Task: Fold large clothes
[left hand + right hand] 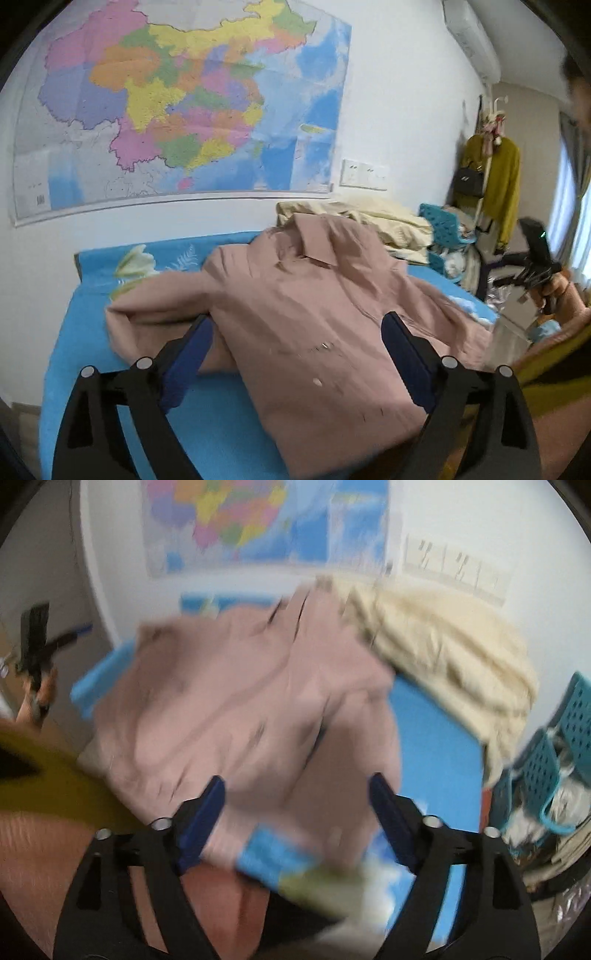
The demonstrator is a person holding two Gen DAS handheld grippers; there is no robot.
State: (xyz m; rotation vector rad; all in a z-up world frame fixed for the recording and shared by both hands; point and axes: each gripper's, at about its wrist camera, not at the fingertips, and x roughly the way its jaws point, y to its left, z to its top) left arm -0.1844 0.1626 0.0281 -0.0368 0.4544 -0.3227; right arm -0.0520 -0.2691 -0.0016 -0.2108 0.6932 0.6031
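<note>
Two teal baskets (543, 779) hold pale clutter (blurred); both tools spread above pink shirt (314, 321).

Left wrist view: looks forward over the left claw (299, 325) from the bed's (221, 424) near edge, facing the wall map (184, 103), close above the pink shirt (314, 314)
Right wrist view: blurred, near the bed's right edge, facing the same wall
Shared: shirt, bed, map, cream bedding (369, 218), teal basket (443, 221)
</note>
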